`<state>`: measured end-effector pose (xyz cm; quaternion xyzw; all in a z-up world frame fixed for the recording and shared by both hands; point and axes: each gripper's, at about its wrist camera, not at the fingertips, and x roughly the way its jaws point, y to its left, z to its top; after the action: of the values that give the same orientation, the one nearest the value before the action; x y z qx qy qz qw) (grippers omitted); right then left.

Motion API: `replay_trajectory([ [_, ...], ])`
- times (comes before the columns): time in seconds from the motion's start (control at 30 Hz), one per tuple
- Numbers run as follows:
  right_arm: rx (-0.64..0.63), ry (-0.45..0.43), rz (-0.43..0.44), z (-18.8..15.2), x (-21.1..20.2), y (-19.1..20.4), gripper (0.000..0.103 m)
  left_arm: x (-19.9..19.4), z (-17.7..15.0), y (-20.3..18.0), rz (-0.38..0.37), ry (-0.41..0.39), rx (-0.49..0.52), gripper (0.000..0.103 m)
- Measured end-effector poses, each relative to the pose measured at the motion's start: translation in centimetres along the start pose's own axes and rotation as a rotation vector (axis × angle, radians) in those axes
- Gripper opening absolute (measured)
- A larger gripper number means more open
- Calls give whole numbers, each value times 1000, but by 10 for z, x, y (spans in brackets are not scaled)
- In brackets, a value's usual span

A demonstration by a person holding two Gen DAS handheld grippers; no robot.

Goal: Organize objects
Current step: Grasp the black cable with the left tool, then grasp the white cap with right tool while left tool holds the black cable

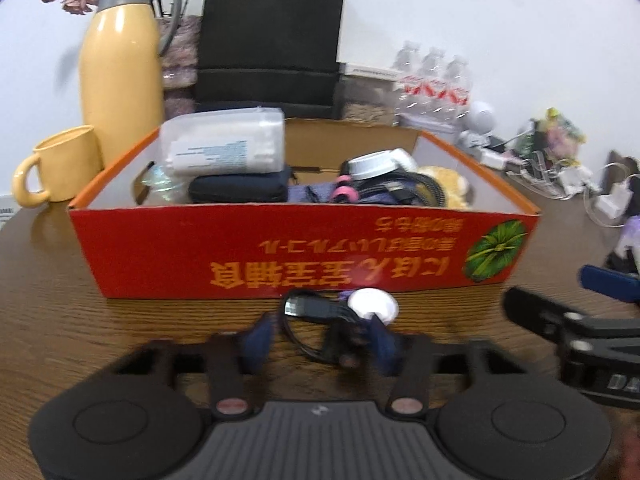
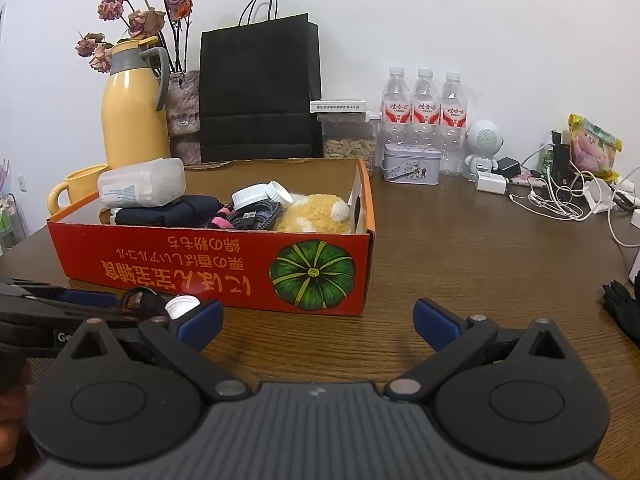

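Observation:
A red cardboard box [image 1: 280, 256] stands on the brown table, holding a plastic pack [image 1: 224, 144], a dark pouch [image 1: 240, 190], cables, white lids and a yellow plush toy [image 2: 316, 212]. In front of the box lies a coiled black charging cable with a white round puck [image 1: 372, 304]. My left gripper [image 1: 320, 340] sits low over it, its blue pads against both sides of the coil. The picture there is blurred. My right gripper [image 2: 318, 320] hovers open and holds nothing, to the right of the left one, facing the box's green pumpkin print [image 2: 312, 276].
A yellow jug [image 1: 120, 80] and yellow mug [image 1: 60, 164] stand left of the box, a black paper bag [image 2: 260, 92] behind it. Water bottles [image 2: 424, 108], a tin [image 2: 412, 164], a white speaker figure [image 2: 484, 140] and tangled chargers [image 2: 552, 196] crowd the back right. Black gloves [image 2: 624, 304] lie at the right edge.

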<state>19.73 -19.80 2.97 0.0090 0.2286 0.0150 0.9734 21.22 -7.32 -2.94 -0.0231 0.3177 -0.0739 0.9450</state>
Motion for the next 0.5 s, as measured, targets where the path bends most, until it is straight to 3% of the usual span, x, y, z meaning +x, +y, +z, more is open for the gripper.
replay_trajectory([
  [0.23,-7,-5,4,-1,0,1,103,-7,1,7,-19,-22,-24,42],
  [0.5,-14,15,20,0,3,4,103,-20,3,21,19,-83,-18,42],
])
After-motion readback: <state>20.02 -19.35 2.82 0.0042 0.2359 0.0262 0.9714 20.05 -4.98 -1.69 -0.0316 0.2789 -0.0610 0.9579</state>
